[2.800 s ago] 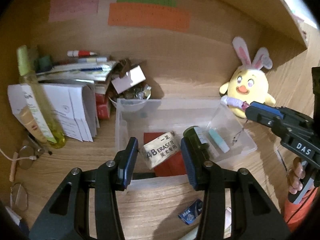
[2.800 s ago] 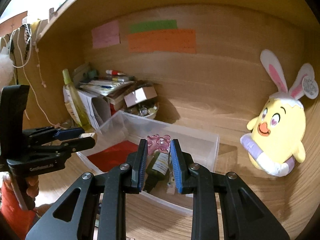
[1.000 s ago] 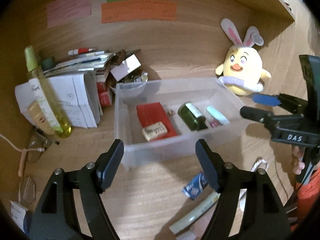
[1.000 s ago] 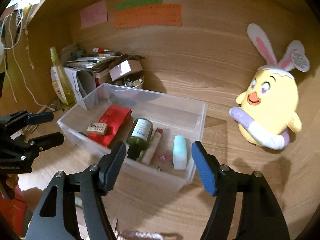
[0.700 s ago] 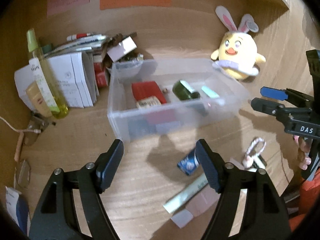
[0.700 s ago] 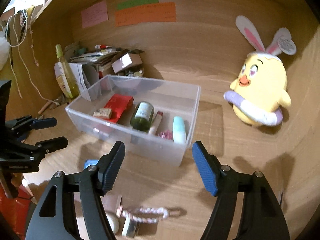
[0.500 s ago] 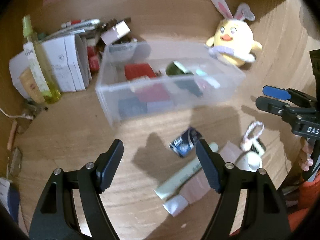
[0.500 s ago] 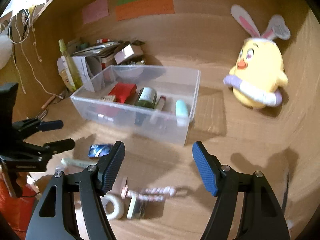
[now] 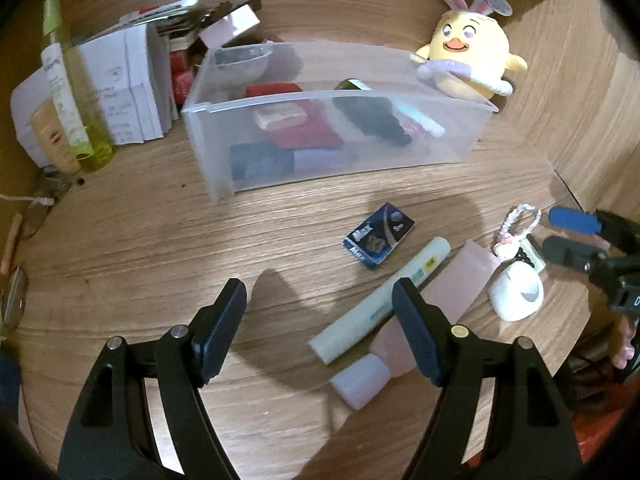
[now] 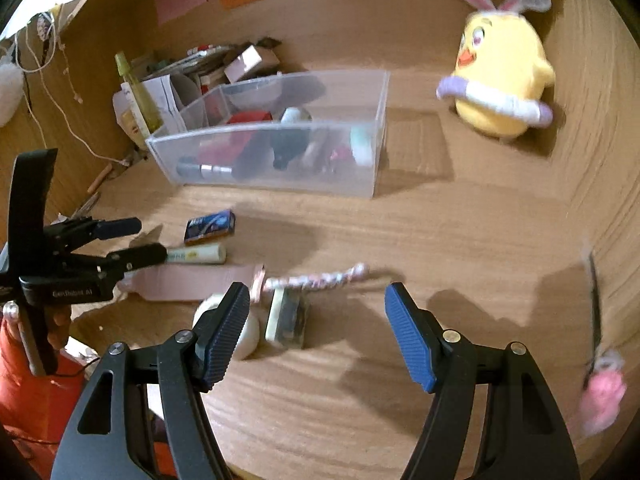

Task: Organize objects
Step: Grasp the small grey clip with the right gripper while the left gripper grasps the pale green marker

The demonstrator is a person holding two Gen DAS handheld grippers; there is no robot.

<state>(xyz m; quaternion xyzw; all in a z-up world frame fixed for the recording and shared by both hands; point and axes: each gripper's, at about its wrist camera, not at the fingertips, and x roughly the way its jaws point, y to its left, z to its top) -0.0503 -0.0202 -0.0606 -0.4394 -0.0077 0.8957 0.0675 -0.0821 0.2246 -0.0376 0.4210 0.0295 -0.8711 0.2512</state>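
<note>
The left tongs (image 9: 320, 332) hang released, their ribbed dark pads spread wide above the grained wooden desk (image 9: 160, 248), gripping nothing. Just beyond the right-hand pad lies a pale green tube (image 9: 380, 300), long and smooth, slanting away; touching it on the far side is a flat pink tube (image 9: 440, 304) with a lilac cap nearest the tongs. Ahead of both sits a small glossy blue box (image 9: 378, 236), apart from them. Further right, near the right tongs (image 9: 572, 236) as seen from here, rest a white rounded lump (image 9: 516, 292) and a twisted pink-and-white cord loop (image 9: 520, 220) with a small charm.

Well ahead stands the clear plastic bin (image 9: 336, 152), rectangular and frosted. Inside it show a red flat pack (image 9: 304, 132), a tan eraser (image 9: 280, 116) on top of it, a dark round bottle (image 9: 372, 116) on its side, and a pale mint stick (image 9: 420, 120). Behind the bin's right corner sits a fuzzy yellow chick plush (image 9: 468, 56) with rabbit ears. To the left of the bin are folded white papers (image 9: 128, 88) and a tall yellow-green bottle (image 9: 68, 96).

In the right wrist view, the right tongs (image 10: 316, 336) are likewise released, blue ridged pads far apart and empty. The cord (image 10: 316, 280) lies just ahead between them, the white lump (image 10: 244, 336) behind the left pad. The left tongs (image 10: 136, 240) hover at far left over the tubes.
</note>
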